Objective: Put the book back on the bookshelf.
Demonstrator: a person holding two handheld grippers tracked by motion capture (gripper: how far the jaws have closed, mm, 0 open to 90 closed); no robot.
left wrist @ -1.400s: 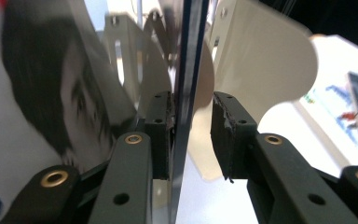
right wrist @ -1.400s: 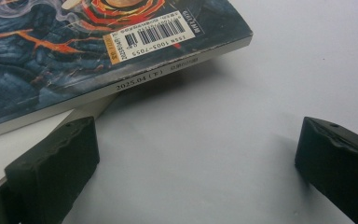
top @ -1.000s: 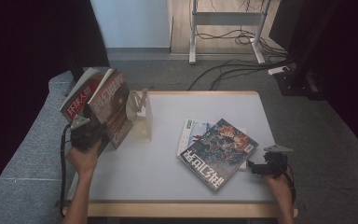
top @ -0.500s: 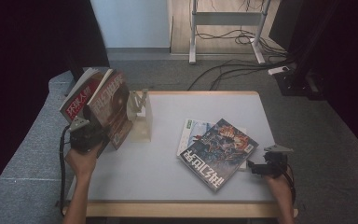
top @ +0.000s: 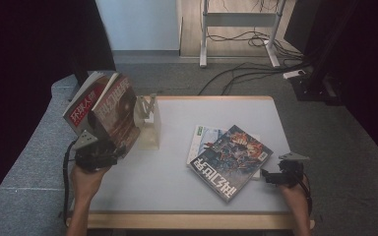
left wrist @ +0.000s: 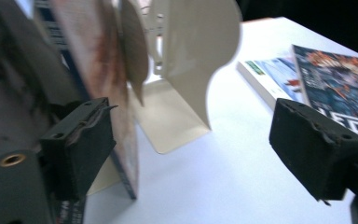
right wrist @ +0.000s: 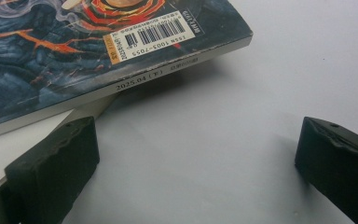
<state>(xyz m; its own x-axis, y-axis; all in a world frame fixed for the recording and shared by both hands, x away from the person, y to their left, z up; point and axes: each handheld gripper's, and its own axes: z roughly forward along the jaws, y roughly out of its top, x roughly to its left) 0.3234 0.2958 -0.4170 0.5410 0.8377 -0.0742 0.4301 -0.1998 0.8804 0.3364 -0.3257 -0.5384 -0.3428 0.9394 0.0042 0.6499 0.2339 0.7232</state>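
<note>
Right hand-held gripper (top: 270, 176), jaws spread and empty, sits low right beside the dark-covered magazine (top: 230, 161), whose spine runs diagonally just left. Left hand-held gripper (top: 98, 153) is released beside standing magazines (top: 106, 110) by the bookend (top: 150, 125).

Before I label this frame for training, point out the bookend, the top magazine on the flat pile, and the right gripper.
bookend (top: 150, 129): high view, its upright cream plate.
top magazine (top: 230, 160): high view, middle of its dark cover.
right gripper (top: 267, 177): high view, between its jaw tips.
</note>
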